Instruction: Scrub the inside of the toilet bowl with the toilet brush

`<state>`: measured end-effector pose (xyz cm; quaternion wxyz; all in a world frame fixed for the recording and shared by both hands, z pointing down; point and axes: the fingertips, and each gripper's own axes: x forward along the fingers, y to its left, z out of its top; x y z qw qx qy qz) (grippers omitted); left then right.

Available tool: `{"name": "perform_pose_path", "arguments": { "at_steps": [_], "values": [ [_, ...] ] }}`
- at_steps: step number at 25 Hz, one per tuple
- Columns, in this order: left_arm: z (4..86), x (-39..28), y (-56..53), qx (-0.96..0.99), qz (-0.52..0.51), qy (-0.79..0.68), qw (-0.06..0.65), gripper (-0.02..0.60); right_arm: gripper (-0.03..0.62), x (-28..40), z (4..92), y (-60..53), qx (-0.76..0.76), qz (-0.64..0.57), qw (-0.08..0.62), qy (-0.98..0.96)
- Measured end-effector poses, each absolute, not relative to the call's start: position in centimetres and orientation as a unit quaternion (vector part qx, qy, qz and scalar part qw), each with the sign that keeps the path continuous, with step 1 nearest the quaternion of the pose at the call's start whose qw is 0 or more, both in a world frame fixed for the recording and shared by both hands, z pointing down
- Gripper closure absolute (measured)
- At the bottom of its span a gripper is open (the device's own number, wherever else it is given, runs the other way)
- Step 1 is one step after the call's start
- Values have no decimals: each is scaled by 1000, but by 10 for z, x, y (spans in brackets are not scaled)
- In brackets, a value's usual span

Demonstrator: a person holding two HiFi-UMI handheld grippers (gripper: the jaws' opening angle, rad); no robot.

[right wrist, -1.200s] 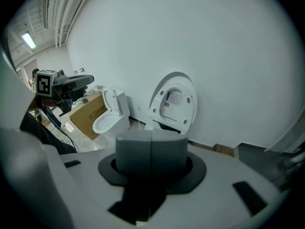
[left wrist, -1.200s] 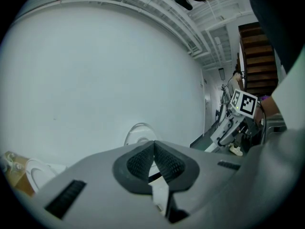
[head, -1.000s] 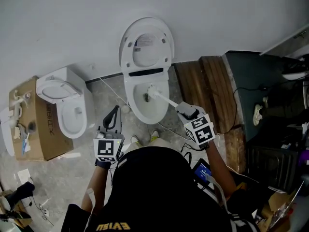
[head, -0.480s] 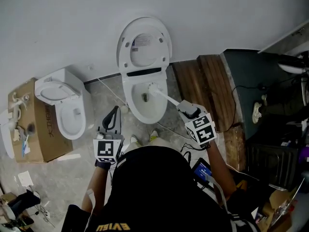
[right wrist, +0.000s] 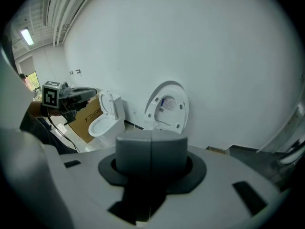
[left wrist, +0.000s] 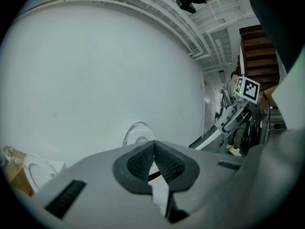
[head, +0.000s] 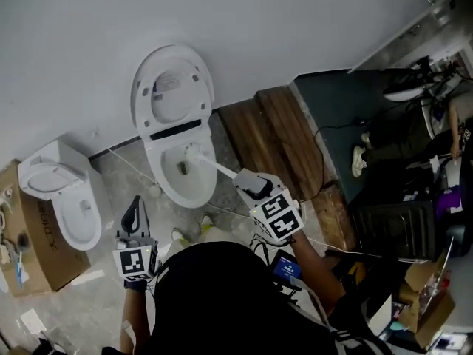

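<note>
Left tool [head: 134, 207]: pressed together, empty, above the grey stone floor [head: 111, 172]. Right tool [head: 250, 182]: pinching the white long-handled toilet brush [head: 216, 168], its head inside the white toilet bowl [head: 177, 198]. Beyond stands the raised lid [head: 171, 87], with a second white toilet [head: 63, 198] and brown wooden planks [head: 270, 128] flanking the bowl.

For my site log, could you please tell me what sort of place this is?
Likely a workshop or test space, not a real bathroom: a white ceramic toilet with raised lid and a second white toilet stand on bare grey floor, beside a brown cardboard box and dark wooden planks.
</note>
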<state>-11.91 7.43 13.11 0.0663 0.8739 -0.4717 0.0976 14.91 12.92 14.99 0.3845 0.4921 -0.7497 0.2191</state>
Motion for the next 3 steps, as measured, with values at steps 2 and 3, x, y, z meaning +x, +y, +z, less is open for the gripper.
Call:
{"name": "perform_pose_path", "arguments": {
  "at_steps": [2,3],
  "values": [
    [133,-119,79,873,103,-472,71,571,445,145,143,136,487,221,383,-753],
    [134,-117,81,872,104,-472,74,571,445,144,138,140,484,222,383,-755]
  ]
}}
